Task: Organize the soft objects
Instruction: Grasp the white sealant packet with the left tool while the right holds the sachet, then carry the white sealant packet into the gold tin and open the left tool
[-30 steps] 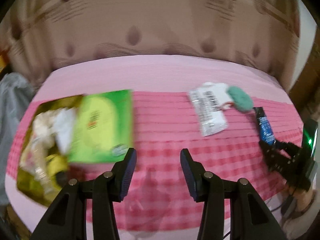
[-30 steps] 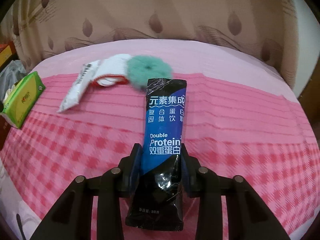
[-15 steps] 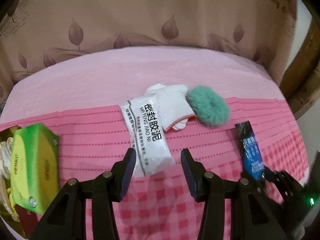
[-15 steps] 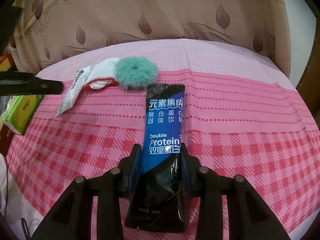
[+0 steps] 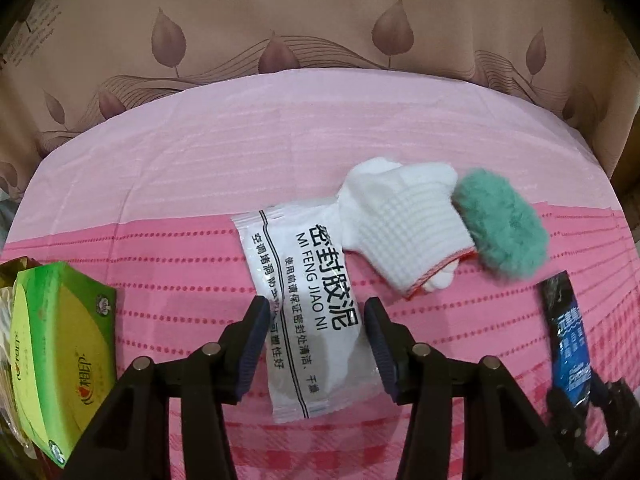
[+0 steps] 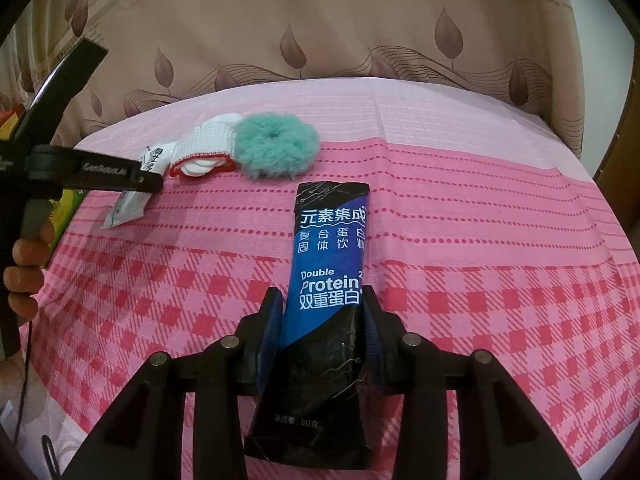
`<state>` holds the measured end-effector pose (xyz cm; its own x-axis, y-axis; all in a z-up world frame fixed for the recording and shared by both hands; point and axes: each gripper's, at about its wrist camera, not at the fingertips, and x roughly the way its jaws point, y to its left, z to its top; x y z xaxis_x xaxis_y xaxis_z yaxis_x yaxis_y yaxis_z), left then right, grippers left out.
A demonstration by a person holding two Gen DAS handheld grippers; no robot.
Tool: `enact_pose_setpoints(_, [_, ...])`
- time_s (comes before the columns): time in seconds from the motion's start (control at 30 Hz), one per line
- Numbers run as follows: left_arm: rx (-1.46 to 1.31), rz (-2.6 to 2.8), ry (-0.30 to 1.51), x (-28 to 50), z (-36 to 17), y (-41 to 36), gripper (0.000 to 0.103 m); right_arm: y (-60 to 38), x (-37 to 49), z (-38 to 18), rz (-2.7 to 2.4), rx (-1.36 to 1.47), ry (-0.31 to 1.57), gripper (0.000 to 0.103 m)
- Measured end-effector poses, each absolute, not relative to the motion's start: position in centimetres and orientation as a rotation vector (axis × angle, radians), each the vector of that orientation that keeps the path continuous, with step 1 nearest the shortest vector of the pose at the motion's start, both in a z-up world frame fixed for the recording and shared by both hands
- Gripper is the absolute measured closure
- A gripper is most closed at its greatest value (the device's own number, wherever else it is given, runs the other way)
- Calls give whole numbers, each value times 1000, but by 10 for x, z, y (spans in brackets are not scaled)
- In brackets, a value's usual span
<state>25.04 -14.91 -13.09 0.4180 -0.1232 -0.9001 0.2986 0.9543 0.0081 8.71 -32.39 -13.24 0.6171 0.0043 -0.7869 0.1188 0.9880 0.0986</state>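
My left gripper [image 5: 314,320] is open, its jaws either side of a white sealing-putty packet [image 5: 308,312] that lies on the pink checked cloth. A white knit glove [image 5: 400,228] overlaps the packet's far end, and a teal fluffy scrunchie [image 5: 500,228] lies right of it. My right gripper [image 6: 322,312] is shut on a blue-and-black protein drink sachet [image 6: 330,264]; the sachet also shows in the left wrist view [image 5: 568,336]. The right wrist view shows the glove [image 6: 204,148], the scrunchie [image 6: 276,150] and the left gripper [image 6: 152,180] over the packet [image 6: 128,204].
A green tissue box [image 5: 60,356] sits at the left edge of the cloth beside a bag of mixed items [image 5: 6,320]. A brown leaf-print curtain [image 5: 320,32] hangs behind the pink-covered surface [image 5: 240,152].
My left gripper has swung right from the tissue box and moved in over the white packet, which now lies between its open jaws. The right gripper keeps its hold on the sachet.
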Motion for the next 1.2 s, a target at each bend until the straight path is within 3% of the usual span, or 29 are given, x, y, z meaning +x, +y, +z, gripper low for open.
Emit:
enact_pose_setpoints(0.37, [202,-330,1091,219,-131,-113,53,-324,87,-133,-68,143,905,65])
enact_pose_setpoints(0.67, [195,-381,1077,181,-125,-84,59,-323,87,-133,-70,139,906,65])
enact_pose_setpoints(1.2, [211,-390,979,142,-72,-61,60,-323,88,-134,-73,133,908,65])
